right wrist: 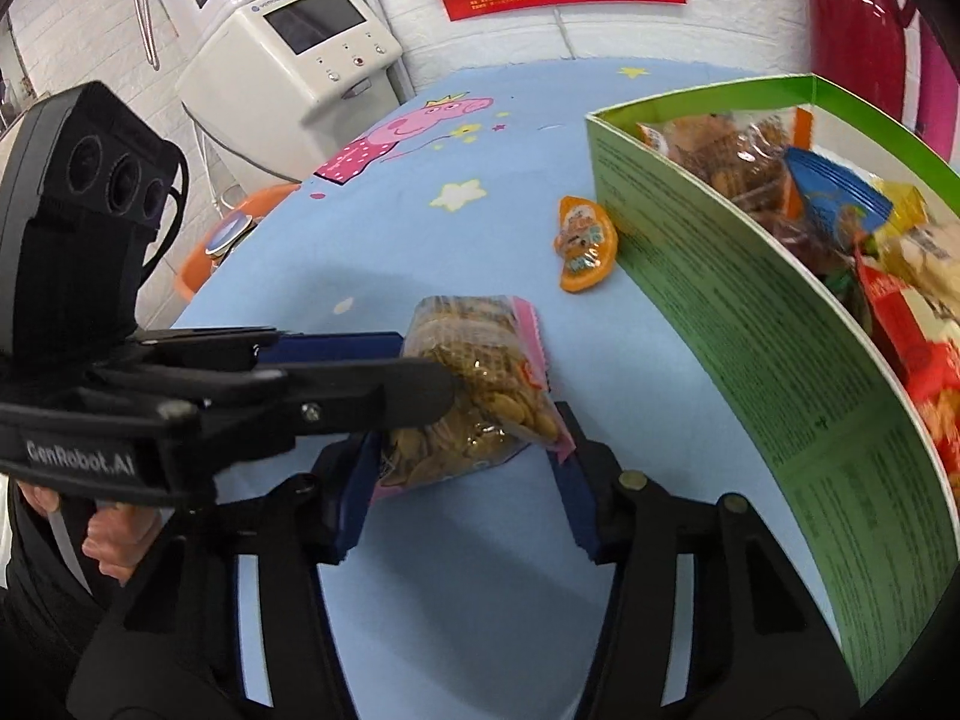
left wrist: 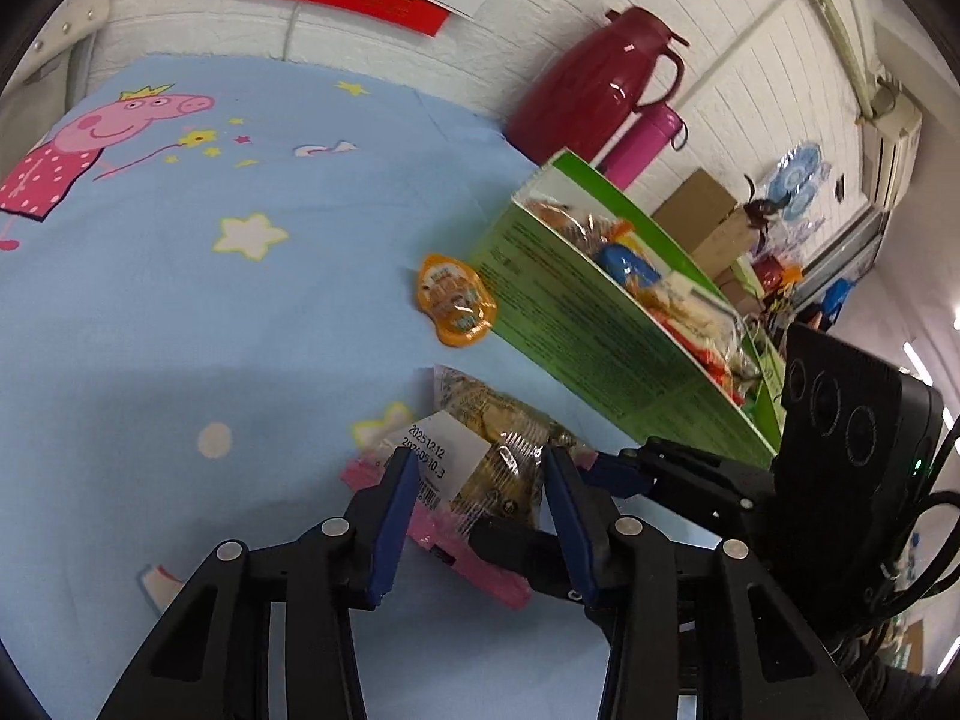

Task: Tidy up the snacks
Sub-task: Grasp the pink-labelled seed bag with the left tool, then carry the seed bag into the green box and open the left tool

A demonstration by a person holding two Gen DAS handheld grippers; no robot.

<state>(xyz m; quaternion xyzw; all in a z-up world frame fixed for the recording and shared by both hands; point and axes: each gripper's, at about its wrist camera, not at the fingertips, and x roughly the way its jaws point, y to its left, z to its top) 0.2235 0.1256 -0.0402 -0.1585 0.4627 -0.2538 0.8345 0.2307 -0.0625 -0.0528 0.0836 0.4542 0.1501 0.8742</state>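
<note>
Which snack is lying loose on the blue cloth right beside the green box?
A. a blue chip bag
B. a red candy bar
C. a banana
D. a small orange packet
D: a small orange packet lies on the blue cloth next to the wall of the green box; the blue and red wrappers sit inside the box, and no banana shows.

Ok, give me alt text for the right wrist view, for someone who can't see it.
Both grippers, right gripper and left gripper, close in, jaws open, around a clear cookie bag on a blue cartoon tablecloth. A green box full of snacks stands right, an orange jelly cup beside it.
</note>
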